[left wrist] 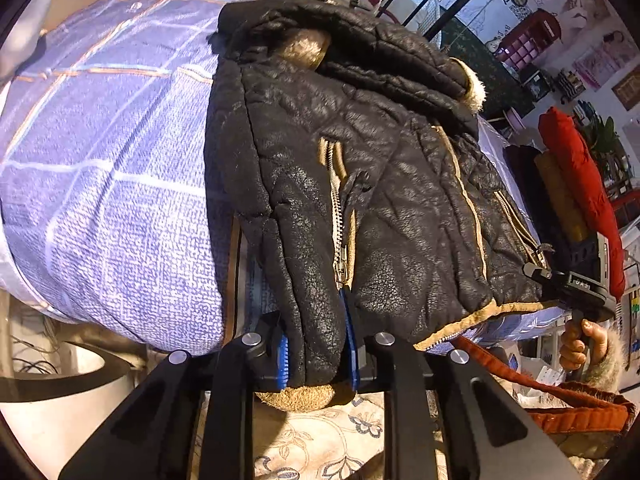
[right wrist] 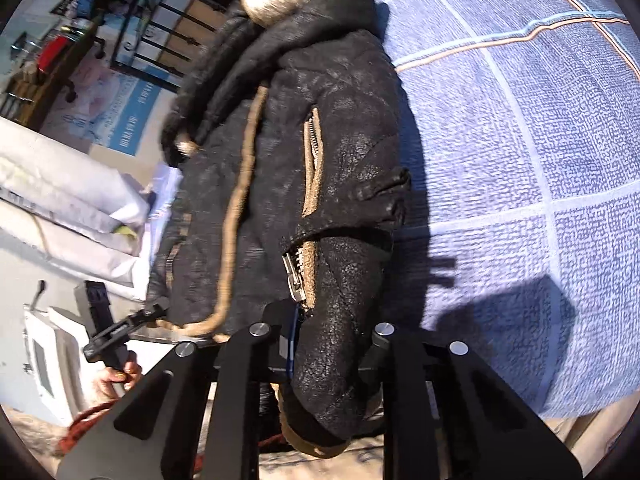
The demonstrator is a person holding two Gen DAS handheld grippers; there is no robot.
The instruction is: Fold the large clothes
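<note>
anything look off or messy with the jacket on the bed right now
Nothing looks damaged. The black jacket lies bunched on the blue checked bedcover, its near end hanging over the bed's edge, where both tongs, left and right, are clamped on it.

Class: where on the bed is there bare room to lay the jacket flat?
The checked blue cover lies bare beside the jacket. The other side is crowded: red coat, white bundles.

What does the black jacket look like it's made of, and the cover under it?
Jacket: looks like black leather or faux leather, crinkled with dull shine, tan fleecy lining at the hem, metal zip. Bed cover: woven cloth, likely cotton, matte blue check print.
</note>
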